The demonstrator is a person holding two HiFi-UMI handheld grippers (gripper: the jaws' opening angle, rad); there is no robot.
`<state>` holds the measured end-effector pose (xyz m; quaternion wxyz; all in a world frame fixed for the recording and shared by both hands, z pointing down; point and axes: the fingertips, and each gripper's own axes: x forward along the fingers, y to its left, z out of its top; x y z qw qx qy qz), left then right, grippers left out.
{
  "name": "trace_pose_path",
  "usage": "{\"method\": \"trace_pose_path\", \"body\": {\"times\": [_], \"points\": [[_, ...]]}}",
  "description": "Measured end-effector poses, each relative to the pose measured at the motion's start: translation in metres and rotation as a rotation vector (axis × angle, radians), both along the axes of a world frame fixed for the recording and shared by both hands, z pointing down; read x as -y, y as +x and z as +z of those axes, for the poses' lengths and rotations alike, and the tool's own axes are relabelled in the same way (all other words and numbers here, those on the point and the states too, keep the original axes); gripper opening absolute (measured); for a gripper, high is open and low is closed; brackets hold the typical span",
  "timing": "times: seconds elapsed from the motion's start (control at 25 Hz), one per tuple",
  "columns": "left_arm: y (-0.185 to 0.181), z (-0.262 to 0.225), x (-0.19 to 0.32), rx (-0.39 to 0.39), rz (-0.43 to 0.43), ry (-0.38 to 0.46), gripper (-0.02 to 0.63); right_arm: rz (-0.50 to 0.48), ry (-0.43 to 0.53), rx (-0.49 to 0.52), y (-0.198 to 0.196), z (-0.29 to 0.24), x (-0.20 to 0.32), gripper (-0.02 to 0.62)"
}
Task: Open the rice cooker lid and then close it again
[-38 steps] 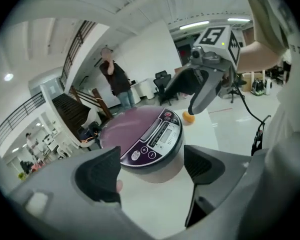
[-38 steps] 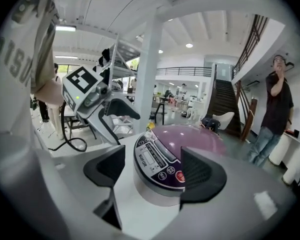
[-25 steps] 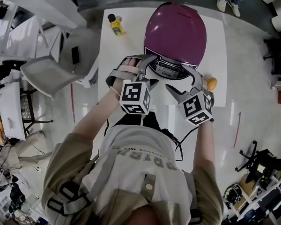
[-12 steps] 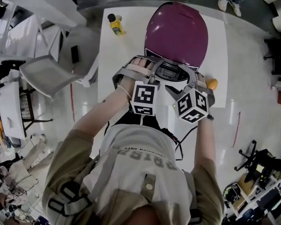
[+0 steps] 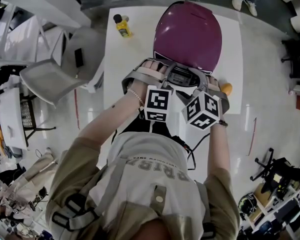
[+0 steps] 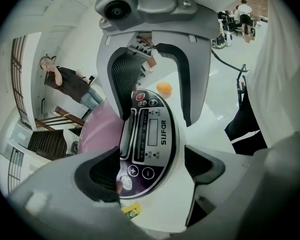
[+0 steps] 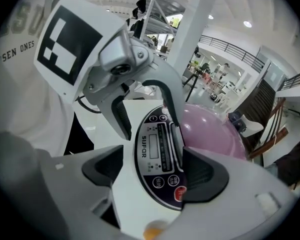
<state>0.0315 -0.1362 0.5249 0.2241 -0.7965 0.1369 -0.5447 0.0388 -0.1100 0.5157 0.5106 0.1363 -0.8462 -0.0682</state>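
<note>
Zero progress on the lid (image 7: pixel 215 129) yet, judging by the purple dome shut on the rice cooker (image 5: pixel 189 34) near the far edge of the table (image 5: pixel 121 69). Keep left gripper (image 6: pixel 152 169) and right gripper (image 7: pixel 155 174) spread wide and empty, straddling the control panel (image 6: pixel 149 134), then press one pad on the silver bar (image 6: pixel 127 139) beside it (probably the latch), not the buttons. Trust the head view for the cooker's place on the table; trust the gripper views for panel detail and each open gap.
</note>
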Motion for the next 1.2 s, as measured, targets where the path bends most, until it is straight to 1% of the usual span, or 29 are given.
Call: {"method": "trace_pose_path", "body": {"times": [0.28,0.44,0.52,0.68,0.84,1.04,1.2], "points": [[-0.0012,0.0018,-0.0024,0.044,0.016,0.013,0.416,0.001,-0.014,-0.025,0.0006,0.0009,-0.0017,0.347],[-0.0018,0.0020,-0.0020,0.061,0.014,0.011,0.416,-0.006,-0.004,-0.064,0.0007,0.0028,-0.0006,0.347],[-0.0024,0.0021,-0.0018,0.079,0.017,0.011,0.416,-0.008,-0.001,-0.078,0.0007,0.0034,-0.0002,0.347],[-0.0040,0.0037,-0.0025,0.114,0.030,0.011,0.416,0.007,-0.022,-0.078,-0.0001,0.0033,0.0009,0.347],[-0.0058,0.0062,-0.0031,0.163,0.052,0.016,0.414,0.003,-0.045,-0.113,0.0003,0.0055,0.0009,0.345],[-0.0039,0.0048,-0.0029,0.151,0.045,0.007,0.413,0.012,-0.060,-0.097,0.0008,0.0039,0.0012,0.344],[-0.0030,0.0057,-0.0040,0.141,0.042,0.005,0.413,0.016,-0.052,-0.091,0.0012,0.0047,0.0006,0.344]]}}
